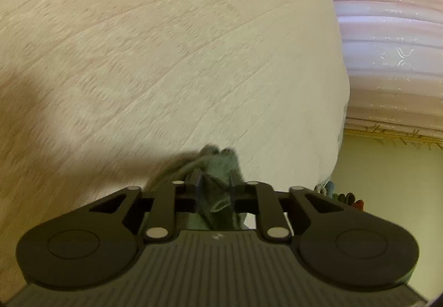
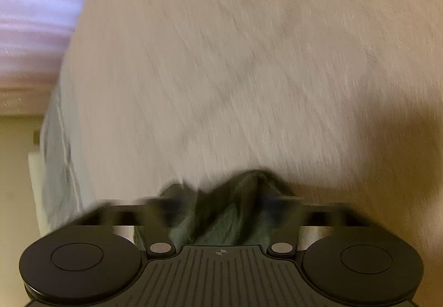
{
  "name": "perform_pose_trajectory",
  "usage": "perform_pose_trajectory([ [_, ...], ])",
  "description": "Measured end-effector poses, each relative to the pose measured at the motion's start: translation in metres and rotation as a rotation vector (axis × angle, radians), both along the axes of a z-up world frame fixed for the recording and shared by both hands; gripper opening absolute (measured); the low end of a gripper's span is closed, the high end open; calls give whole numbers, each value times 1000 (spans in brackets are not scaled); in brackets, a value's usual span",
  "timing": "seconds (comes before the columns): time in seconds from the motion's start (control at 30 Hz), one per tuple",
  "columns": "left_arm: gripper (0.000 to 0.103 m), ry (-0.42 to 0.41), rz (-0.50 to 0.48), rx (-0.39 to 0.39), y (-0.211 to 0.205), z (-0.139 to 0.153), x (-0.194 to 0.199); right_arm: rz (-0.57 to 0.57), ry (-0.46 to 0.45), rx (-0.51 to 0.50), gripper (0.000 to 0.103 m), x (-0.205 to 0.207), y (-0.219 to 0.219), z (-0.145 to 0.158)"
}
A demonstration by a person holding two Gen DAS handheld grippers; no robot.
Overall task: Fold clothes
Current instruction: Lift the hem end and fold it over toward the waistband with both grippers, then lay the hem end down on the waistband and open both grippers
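The grey-green garment (image 1: 221, 166) is bunched between the fingers of the left gripper (image 1: 214, 185), which are pressed in on a gathered fold of it; the cloth pokes out past the fingertips and also hangs back under the crossbar toward the camera. In the right wrist view the same dark green cloth (image 2: 238, 213) fills the gap of the right gripper (image 2: 221, 202), whose fingers pinch a thick wad of it, though that gripper's front is badly blurred and the fingertips themselves cannot be made out. In both views the garment sits low and central, just in front of each gripper body, held over the bed (image 1: 166, 58).

The bed is covered in a pale cream spread with a faint woven pattern, smeared by motion in both views. A soft shadow (image 1: 25, 108) lies on the spread to the left of the garment. Beyond the bed's edge, away from the garment, hangs a pinkish pleated curtain (image 1: 387, 30), with yellowish floor (image 1: 387, 168) below it. A few small colourful items (image 1: 346, 197) sit on the floor by the bed's edge; too small to identify.
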State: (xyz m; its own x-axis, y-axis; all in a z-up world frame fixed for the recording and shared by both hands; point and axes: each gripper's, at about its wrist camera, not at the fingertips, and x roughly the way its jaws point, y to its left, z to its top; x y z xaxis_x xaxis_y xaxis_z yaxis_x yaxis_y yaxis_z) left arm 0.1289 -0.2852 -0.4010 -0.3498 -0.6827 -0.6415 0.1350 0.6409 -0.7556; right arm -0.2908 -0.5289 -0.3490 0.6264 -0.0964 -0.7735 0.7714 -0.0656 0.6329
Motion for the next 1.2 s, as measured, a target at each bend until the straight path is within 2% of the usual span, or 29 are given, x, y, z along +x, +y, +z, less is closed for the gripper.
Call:
perform_pose_trajectory([
  [0.07,29,-51,-13,-35,-4,7,5,37,-9,-85,78,-4,5,6],
  [0.17,29,-173,-82,-62,-3,22,7,93,-21,-212,78,-11,12,14],
  [0.3,29,-274,-215,-77,3,32,-3,261,48,-317,77,-9,25,11],
  [0.4,38,-345,-321,-88,-3,32,-16,331,79,-339,77,-5,26,-2],
  [0.5,39,-359,-347,-90,-17,21,-18,318,50,-326,77,2,15,-17],
  [0.57,34,-360,-343,-87,-25,14,-17,299,29,-314,77,8,7,-25],
  [0.63,22,-374,-358,-77,-32,8,-18,294,19,-298,77,13,1,-32],
  [0.67,4,-387,-374,-68,-35,5,-19,303,13,-291,68,17,0,-35],
  [0.73,3,-408,-380,-67,-35,4,-20,333,5,-276,18,22,0,-40],
  [0.77,3,-417,-375,-70,-34,4,-21,342,18,-279,17,22,0,-40],
  [0.8,3,-427,-371,-78,-33,4,-21,348,30,-295,10,21,1,-39],
  [0.93,3,-506,-365,-160,-33,19,-23,308,-4,-381,9,10,7,-24],
  [1.0,3,-540,-379,-177,-35,23,-25,291,-8,-400,9,6,9,-19],
  [1.2,3,-601,-410,-168,-43,22,-31,281,44,-431,9,12,14,-24],
])
